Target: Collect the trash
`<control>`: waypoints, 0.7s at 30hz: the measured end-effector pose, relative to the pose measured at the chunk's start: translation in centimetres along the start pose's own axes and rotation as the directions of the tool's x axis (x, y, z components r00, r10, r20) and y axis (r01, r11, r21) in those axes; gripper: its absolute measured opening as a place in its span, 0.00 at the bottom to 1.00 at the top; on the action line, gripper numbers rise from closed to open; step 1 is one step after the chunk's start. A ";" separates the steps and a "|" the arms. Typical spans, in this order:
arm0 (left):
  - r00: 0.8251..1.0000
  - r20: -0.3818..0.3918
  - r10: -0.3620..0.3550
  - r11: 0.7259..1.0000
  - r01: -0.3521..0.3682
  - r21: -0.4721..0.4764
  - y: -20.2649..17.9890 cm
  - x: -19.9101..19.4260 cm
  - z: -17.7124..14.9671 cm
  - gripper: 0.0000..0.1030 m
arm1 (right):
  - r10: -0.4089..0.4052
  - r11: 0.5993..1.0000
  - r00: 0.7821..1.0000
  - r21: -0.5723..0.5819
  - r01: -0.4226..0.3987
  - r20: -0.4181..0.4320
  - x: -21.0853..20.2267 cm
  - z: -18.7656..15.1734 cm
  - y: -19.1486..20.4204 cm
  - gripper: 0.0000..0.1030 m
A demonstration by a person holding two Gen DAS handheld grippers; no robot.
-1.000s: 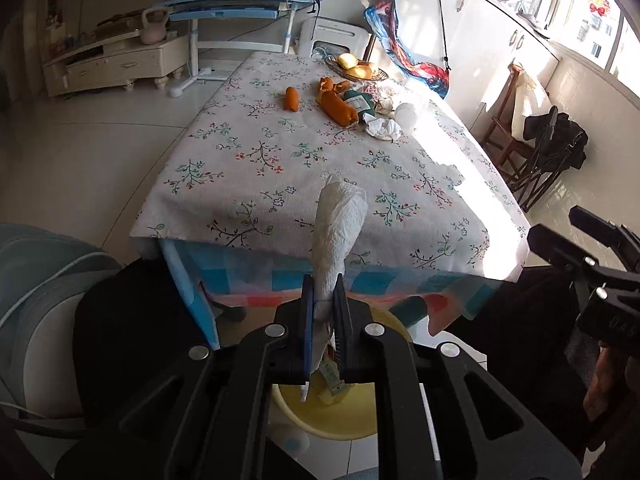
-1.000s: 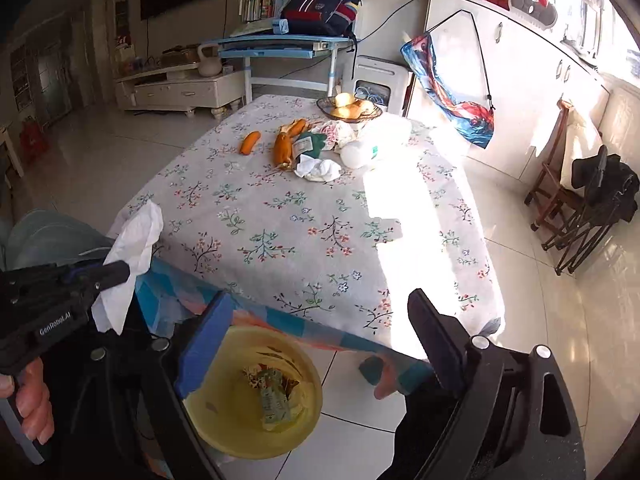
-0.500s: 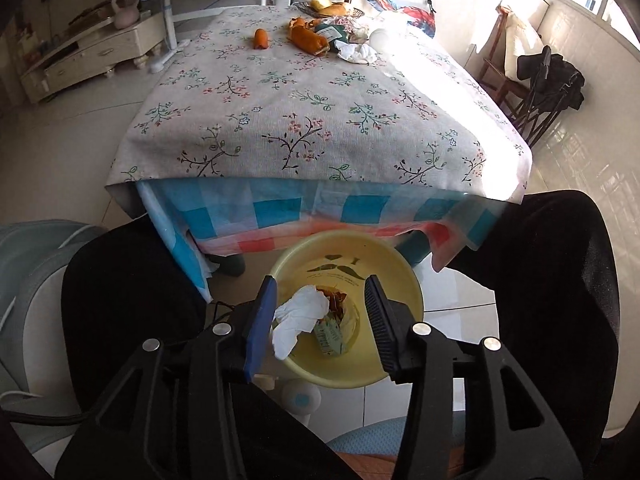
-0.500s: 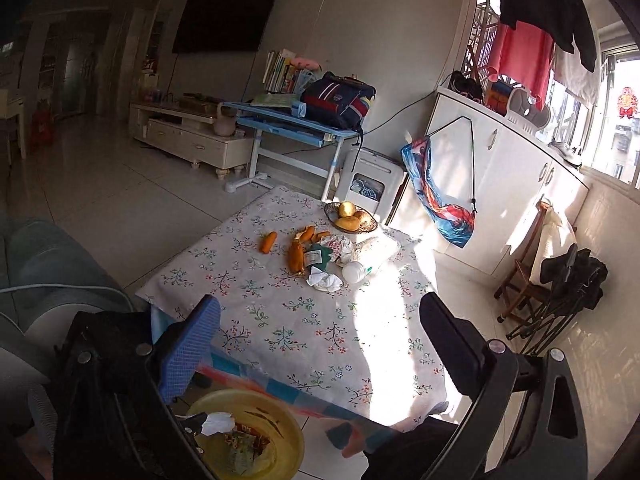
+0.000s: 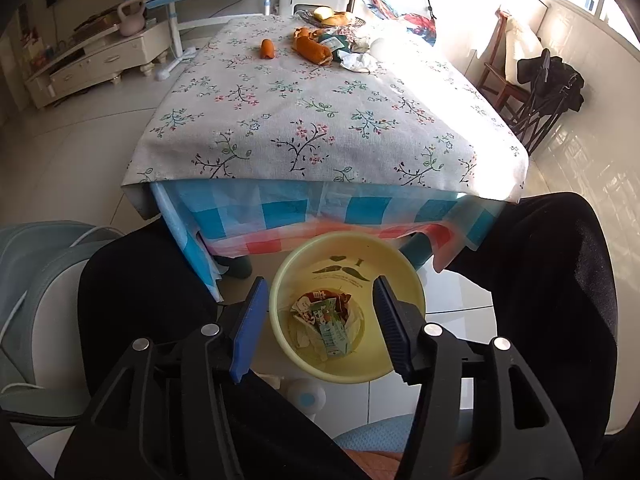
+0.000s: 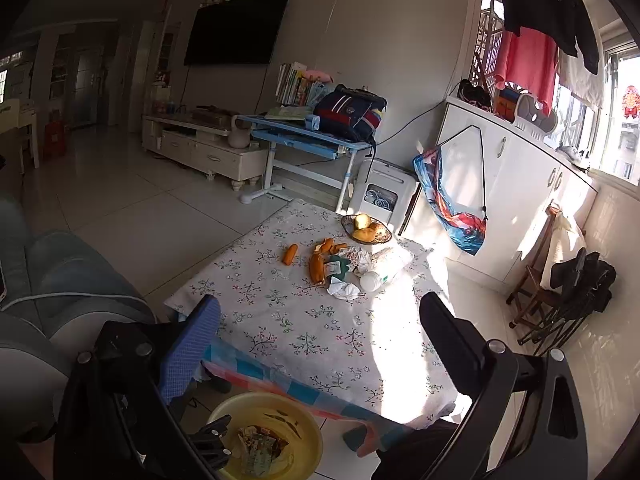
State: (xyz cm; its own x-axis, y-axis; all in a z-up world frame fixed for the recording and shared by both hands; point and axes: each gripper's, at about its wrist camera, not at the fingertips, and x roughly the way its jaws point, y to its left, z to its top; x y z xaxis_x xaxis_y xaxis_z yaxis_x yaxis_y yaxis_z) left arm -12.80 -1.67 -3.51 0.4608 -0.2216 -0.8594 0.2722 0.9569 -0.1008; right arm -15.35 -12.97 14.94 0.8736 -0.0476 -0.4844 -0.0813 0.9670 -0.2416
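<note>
A big table [image 5: 320, 120] with a flowery cloth fills the middle of both views. A blue and red checked cloth hangs down under the flowery one at the near edge.

A round yellow bin [image 5: 348, 308] stands on the floor just in front of the table's near edge. It is partly under the hanging cloth. Inside it lie crumpled wrappers and paper [image 5: 326, 320], all at the bottom. In the right wrist view the bin [image 6: 272, 436] shows low down, close to the table's near corner.

The left gripper [image 5: 320, 324] hangs right over the bin, in front of the table. Its two fingers are spread wide, one on each side of the bin's mouth, and they hold nothing.

The right gripper [image 6: 320, 344] is higher up and points over the table top. Its fingers are spread wide too, and nothing is between them.

More trash sits at the far end of the table. There are orange peels [image 6: 318, 266], one small orange piece [image 6: 290, 255] off to their left, a green packet [image 6: 338, 269], a scrunched white tissue [image 6: 344, 291] and a white bottle [image 6: 372, 280] lying on its side. They are bunched close together. A small basket of fruit [image 6: 367, 230] sits behind them at the table's far edge.
</note>
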 end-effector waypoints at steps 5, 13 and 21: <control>1.000 0.009 0.002 1.000 -0.002 -0.006 0.3 -0.3 -0.2 0.52 | 0.006 1.000 1.000 -0.006 -0.006 0.003 -0.3 0.1 0.2 0.93; 1.000 0.022 0.005 1.000 -0.005 -0.011 0.5 -0.9 -0.4 0.55 | 0.016 1.000 1.000 -0.006 -0.016 0.000 -0.6 0.1 0.7 0.93; 0.999 0.037 0.012 1.000 -0.012 -0.020 1.0 -1.4 -0.7 0.58 | 0.030 0.999 1.000 -0.012 -0.030 0.001 -1.2 0.2 1.2 0.93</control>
State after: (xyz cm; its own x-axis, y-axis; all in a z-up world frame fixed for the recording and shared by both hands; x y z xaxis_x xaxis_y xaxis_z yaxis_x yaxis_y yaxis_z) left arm -13.77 -0.30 -2.71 0.4947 -0.2164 -0.8417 0.2497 0.9630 -0.1009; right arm -16.35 -11.70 15.42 0.8713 -0.0188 -0.4905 -0.1130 0.9648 -0.2376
